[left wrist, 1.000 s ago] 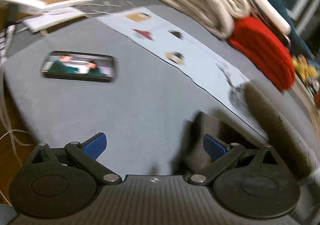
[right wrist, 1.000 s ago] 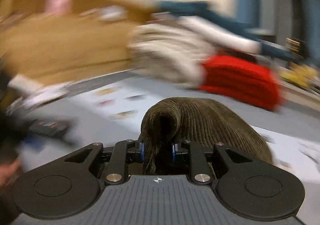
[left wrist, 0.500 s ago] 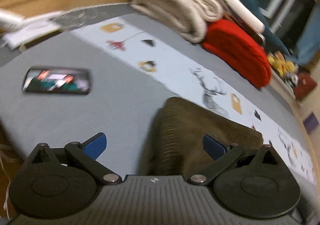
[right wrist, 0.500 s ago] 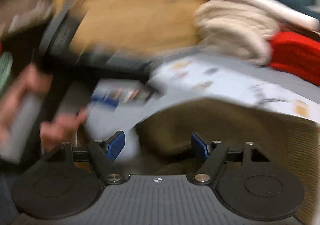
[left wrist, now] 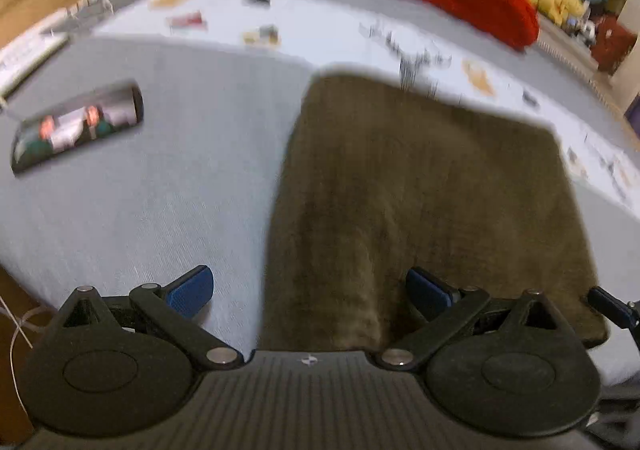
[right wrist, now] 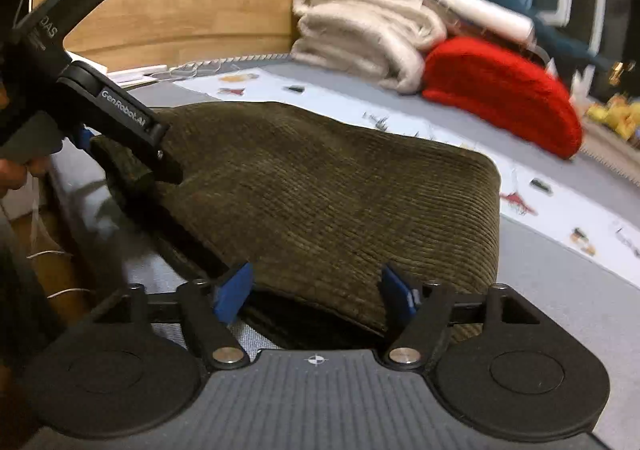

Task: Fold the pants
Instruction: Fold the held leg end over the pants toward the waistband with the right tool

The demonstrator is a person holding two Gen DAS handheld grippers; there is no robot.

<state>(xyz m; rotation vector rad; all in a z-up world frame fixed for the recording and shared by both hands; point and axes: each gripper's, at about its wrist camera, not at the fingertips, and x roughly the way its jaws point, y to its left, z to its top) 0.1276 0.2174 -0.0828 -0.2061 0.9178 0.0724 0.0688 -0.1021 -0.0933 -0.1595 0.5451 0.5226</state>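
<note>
The olive corduroy pants [left wrist: 420, 189] lie folded in a flat rectangle on the grey bed cover [left wrist: 160, 189]. My left gripper [left wrist: 310, 292] is open, straddling the near left edge of the pants, holding nothing. In the right wrist view the pants [right wrist: 340, 189] fill the middle, and my right gripper [right wrist: 316, 292] is open with its blue pads [right wrist: 234, 292] either side of the near edge. The left gripper [right wrist: 120, 153] shows at the left of that view, over the pants' far corner.
A phone [left wrist: 76, 125] with a lit screen lies on the cover to the left. A pale printed sheet [left wrist: 320, 33] runs behind the pants. Folded cream blankets [right wrist: 360, 33] and a red knit [right wrist: 500, 93] are stacked at the back by the wooden headboard [right wrist: 180, 13].
My right gripper let go of the pants and opened; they now lie flat. My left gripper moved right onto the pants' edge, still open.
</note>
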